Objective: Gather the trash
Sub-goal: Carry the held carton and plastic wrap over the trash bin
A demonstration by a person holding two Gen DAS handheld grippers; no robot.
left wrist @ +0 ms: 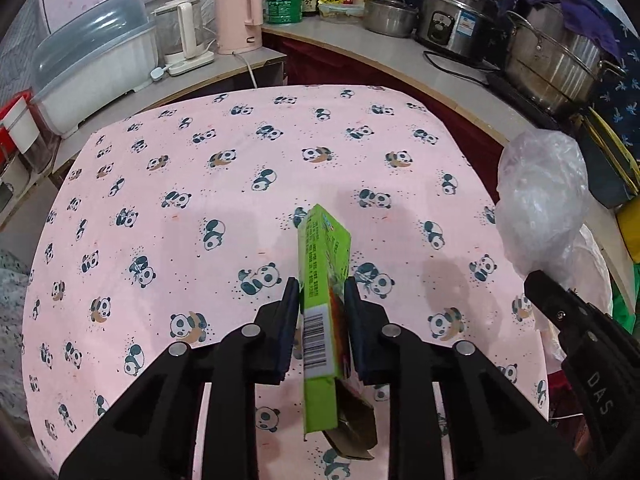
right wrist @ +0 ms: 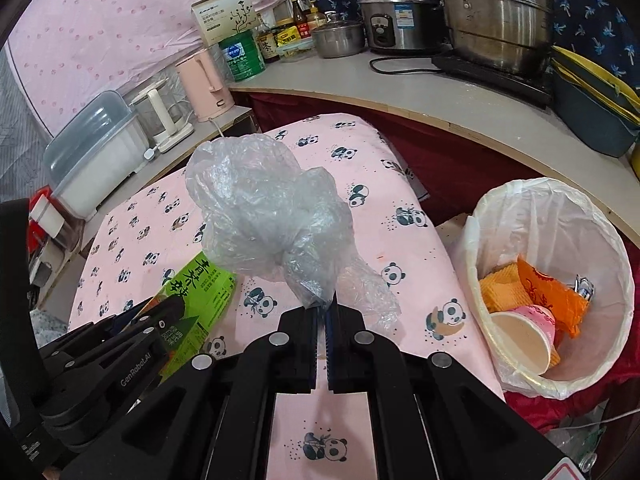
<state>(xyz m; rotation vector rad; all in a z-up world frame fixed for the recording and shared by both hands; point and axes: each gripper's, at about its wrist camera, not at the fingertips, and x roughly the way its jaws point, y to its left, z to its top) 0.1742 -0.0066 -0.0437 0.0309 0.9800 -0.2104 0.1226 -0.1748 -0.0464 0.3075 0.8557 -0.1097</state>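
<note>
My left gripper (left wrist: 322,300) is shut on a flattened green carton (left wrist: 322,292) and holds it edge-up above the pink panda tablecloth (left wrist: 200,200). The carton also shows in the right wrist view (right wrist: 200,292), with the left gripper (right wrist: 160,320) around it. My right gripper (right wrist: 325,316) is shut on a crumpled clear plastic bag (right wrist: 268,216), held above the table; the bag also shows at the right of the left wrist view (left wrist: 540,200). A trash bin (right wrist: 500,208) with a white liner stands right of the table. It holds a paper cup (right wrist: 524,336) and orange wrappers (right wrist: 548,292).
A counter (right wrist: 400,92) curves behind the table with steel pots (right wrist: 496,20), a rice cooker (right wrist: 396,20), a pink kettle (right wrist: 204,84), a green tin (right wrist: 240,60) and bottles. A white lidded container (left wrist: 92,76) stands at the left.
</note>
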